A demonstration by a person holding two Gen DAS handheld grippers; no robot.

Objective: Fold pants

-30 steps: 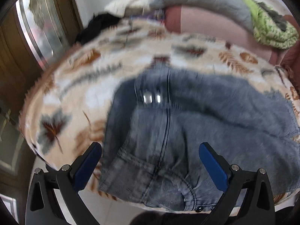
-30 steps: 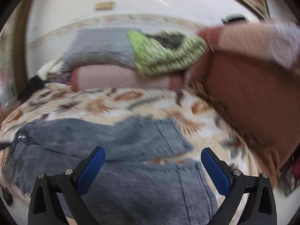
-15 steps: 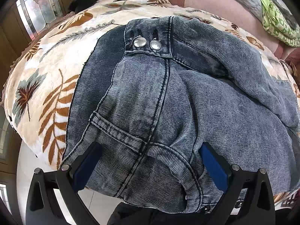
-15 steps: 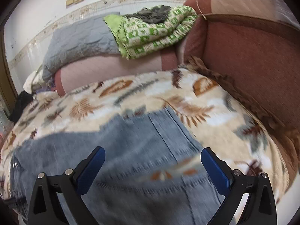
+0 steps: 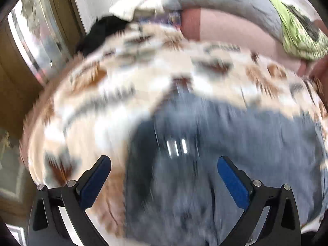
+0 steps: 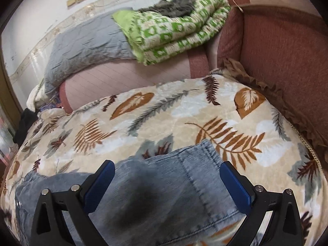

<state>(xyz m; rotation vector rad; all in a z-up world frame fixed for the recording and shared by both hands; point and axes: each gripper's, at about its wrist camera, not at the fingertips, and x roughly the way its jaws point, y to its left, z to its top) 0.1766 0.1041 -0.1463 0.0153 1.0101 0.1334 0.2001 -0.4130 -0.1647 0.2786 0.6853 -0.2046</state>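
Grey-blue denim pants (image 5: 225, 147) lie spread on a leaf-patterned blanket (image 5: 102, 102); the left wrist view is heavily blurred. Two metal waist buttons (image 5: 176, 147) show as bright streaks just ahead of my left gripper (image 5: 164, 170), which is open and holds nothing. In the right wrist view the hem end of the pants (image 6: 174, 176) lies between and below the blue pads of my right gripper (image 6: 167, 176), which is open and empty above the cloth.
A grey quilt (image 6: 86, 43) and a green patterned folded blanket (image 6: 176, 28) sit on a pink bolster (image 6: 127, 73) at the back. A red-brown padded headboard (image 6: 283, 57) rises at the right. A black garment (image 5: 102, 30) lies by the window (image 5: 34, 41).
The left gripper has pulled back and tilted up from its close look at the waistband; the buttons now sit nearer its fingers. The right gripper has moved lower and closer over the hem.
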